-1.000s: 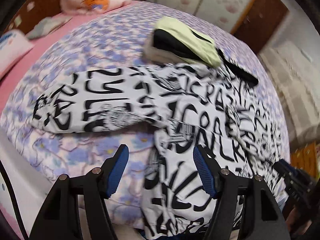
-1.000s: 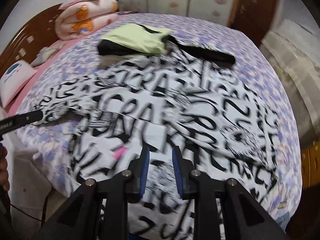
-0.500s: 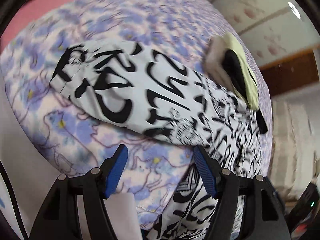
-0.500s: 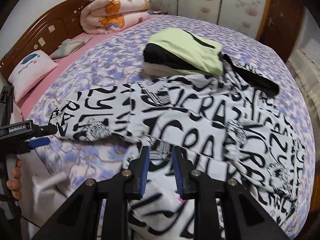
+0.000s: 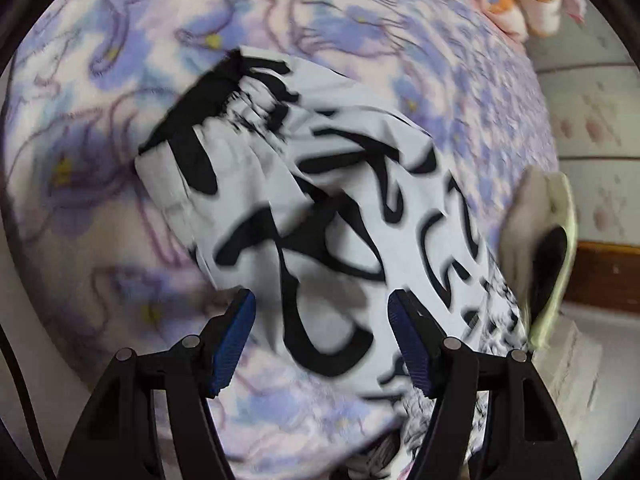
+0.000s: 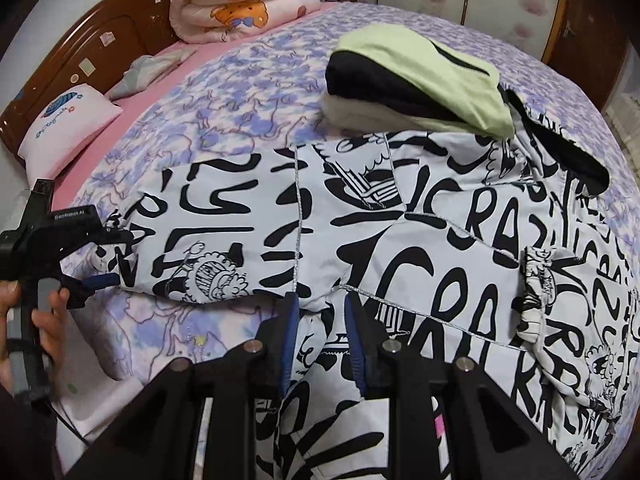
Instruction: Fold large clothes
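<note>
A large white jacket (image 6: 400, 240) with black lettering lies spread on the bed. Its left sleeve (image 6: 208, 232) stretches out toward the bed's edge. In the left wrist view the sleeve's cuff (image 5: 208, 136) is close ahead, and the sleeve runs under my left gripper (image 5: 320, 300), which is open and wide. The right wrist view shows that left gripper (image 6: 109, 258) straddling the cuff end, with a hand (image 6: 44, 320) holding it. My right gripper (image 6: 320, 300) hovers over the jacket's underarm seam, its jaws a narrow gap apart with nothing pinched.
A folded pile of green, black and cream clothes (image 6: 416, 84) sits beyond the jacket, touching its collar. A rolled bear-print blanket (image 6: 244, 0), a pink pillow (image 6: 68, 128) and a grey cloth (image 6: 148, 72) lie by the wooden headboard (image 6: 100, 40). The purple floral bedspread (image 6: 240, 100) drops off at the near edge.
My left gripper has sunk, rolled and swung out along the sleeve to its cuff. My right gripper has slid left across the jacket to the underarm. Neither jaw gap changed.
</note>
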